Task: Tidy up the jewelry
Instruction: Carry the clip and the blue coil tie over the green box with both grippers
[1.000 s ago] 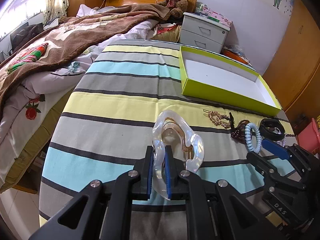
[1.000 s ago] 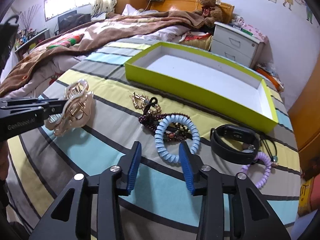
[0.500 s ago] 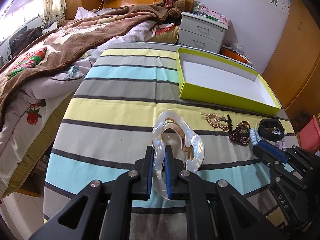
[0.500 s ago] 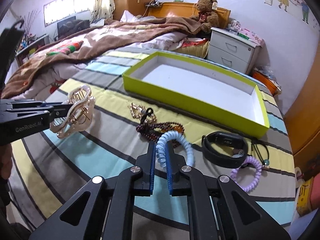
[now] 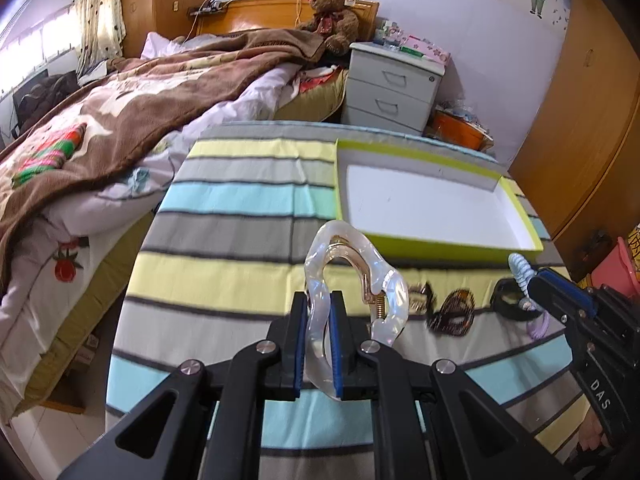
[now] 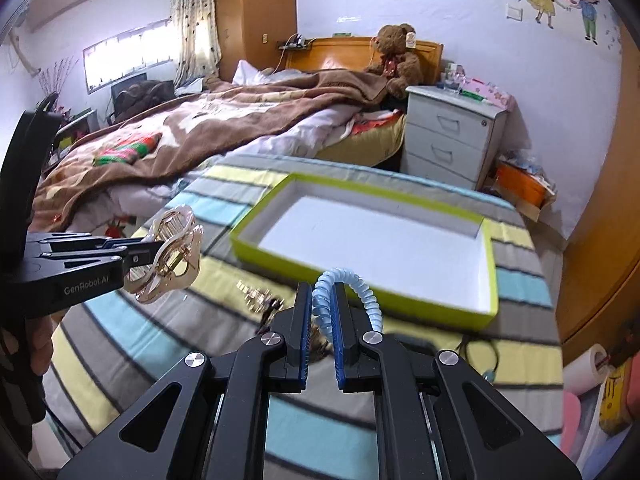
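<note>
My left gripper (image 5: 319, 304) is shut on a clear hair claw clip (image 5: 352, 276) and holds it above the striped cloth. In the right wrist view that clip (image 6: 168, 256) hangs at the left. A light blue coil hair tie (image 6: 348, 292) is pinched in my right gripper (image 6: 320, 296), lifted off the cloth. The lime green box (image 6: 492, 264) with a white inside lies beyond both grippers, empty. A gold clip (image 6: 256, 296), a dark bead bracelet (image 5: 452, 312), a black band (image 5: 506, 300) and a purple coil tie (image 5: 538, 326) rest on the cloth.
The striped cloth (image 5: 240, 232) covers a table beside a bed with a brown blanket (image 5: 140, 100). A grey drawer unit (image 5: 392, 88) stands behind the box. A wooden wardrobe (image 5: 580, 128) is at the right. A person's hand (image 6: 40, 344) holds the left gripper.
My right gripper closed on the blue coil tie and lifted it off the cloth. The left gripper rose a little with the claw clip still in it.
</note>
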